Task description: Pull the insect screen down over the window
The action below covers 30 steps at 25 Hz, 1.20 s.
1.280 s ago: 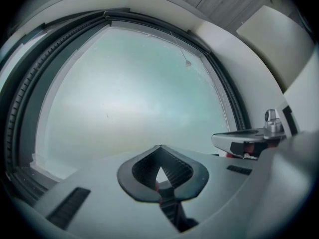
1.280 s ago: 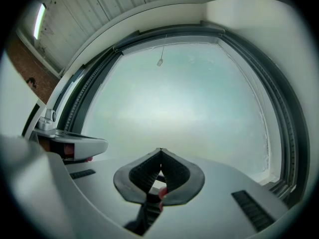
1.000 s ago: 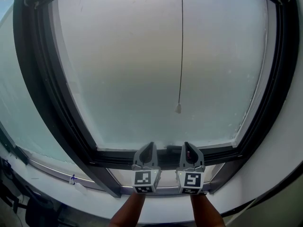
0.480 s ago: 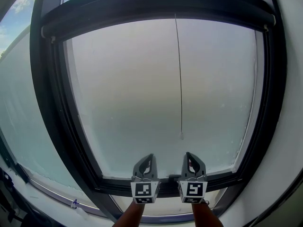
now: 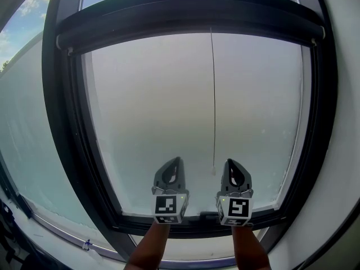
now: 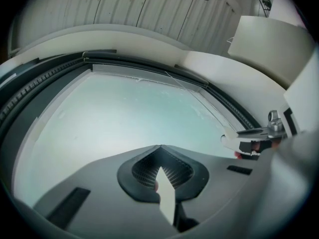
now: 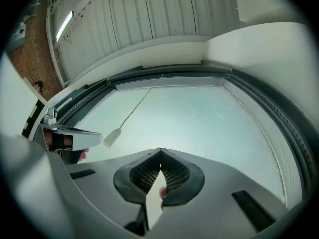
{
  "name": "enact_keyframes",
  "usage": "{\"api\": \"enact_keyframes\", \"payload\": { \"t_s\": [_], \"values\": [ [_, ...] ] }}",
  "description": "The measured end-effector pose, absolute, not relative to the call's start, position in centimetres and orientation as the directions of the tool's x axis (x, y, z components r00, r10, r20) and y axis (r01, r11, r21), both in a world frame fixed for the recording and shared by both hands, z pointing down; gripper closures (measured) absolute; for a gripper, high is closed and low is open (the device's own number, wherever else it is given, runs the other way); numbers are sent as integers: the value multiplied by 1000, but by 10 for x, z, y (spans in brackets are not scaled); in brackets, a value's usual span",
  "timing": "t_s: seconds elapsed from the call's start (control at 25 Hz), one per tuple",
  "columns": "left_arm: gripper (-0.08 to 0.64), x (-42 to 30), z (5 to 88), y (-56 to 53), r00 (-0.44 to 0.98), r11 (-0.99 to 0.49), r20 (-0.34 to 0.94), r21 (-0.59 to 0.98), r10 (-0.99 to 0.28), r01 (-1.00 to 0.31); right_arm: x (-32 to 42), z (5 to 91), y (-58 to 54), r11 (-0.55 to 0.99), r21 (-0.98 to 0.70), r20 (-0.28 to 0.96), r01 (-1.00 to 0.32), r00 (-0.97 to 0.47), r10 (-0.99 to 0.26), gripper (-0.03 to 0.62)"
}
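As the left gripper [image 5: 174,165] and the right gripper [image 5: 232,165] stood side by side low in front of the window frame [image 5: 70,111], tips pointing up along the pane [image 5: 157,106], the left jaws were pressed together with nothing between the pads, and the right jaws were closed on nothing in the same way. Insect screen [image 5: 191,18] appeared to sit rolled in the dark housing across the top of the window, well above both tips; whether any mesh already lay over the hazy pane could not be told. Pull cord [image 5: 213,106] hung straight down from that housing, right of centre, ending in a small pale toggle [image 5: 212,171] between the two grippers, nearer the right one, about level with the tips and apart from both. Right gripper view showed the same toggle left of its closed jaws, the left gripper beyond it. Lower rail [image 5: 197,223] ran dark behind the marker cubes. Around: neighbouring pane [image 5: 28,128] to the left, blue sky with cloud [image 5: 22,21] at upper left, white wall [image 5: 343,122] on the right, ribbed ceiling [image 7: 149,19] with a strip lamp [image 7: 65,26] overhead. Only the cord crossed the pane above the grippers
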<state>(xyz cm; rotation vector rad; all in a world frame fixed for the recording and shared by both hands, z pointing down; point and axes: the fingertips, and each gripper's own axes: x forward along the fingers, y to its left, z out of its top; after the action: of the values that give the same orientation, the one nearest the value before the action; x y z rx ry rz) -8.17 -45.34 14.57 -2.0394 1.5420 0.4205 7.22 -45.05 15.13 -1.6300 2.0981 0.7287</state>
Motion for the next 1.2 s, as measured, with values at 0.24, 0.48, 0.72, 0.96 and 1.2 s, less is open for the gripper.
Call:
{"api": "enact_keyframes", "payload": {
  "t_s": [0.24, 0.48, 0.72, 0.96, 1.2],
  "values": [
    [560, -82, 101, -448, 296, -164, -606, -264, -738, -950, 66, 108, -441, 161, 209, -640, -965, -260, -723, 589],
    [560, -88, 67, -447, 293, -154, -636, -266, -714, -952, 63, 69, -434, 140, 240, -676, -961, -269, -686, 589],
    [561, -96, 18, -443, 291, -34, -655, -375, -698, -926, 59, 31, -426, 85, 282, -720, -956, -269, -639, 589],
    [560, -106, -19, -427, 287, 74, -700, -436, -654, -897, 62, 10, -422, -15, 386, -728, -922, -295, -618, 589],
    [560, -106, -41, -421, 289, 96, -707, -451, -645, -887, 64, -8, -422, -36, 393, -730, -919, -288, -620, 589]
  ]
}}
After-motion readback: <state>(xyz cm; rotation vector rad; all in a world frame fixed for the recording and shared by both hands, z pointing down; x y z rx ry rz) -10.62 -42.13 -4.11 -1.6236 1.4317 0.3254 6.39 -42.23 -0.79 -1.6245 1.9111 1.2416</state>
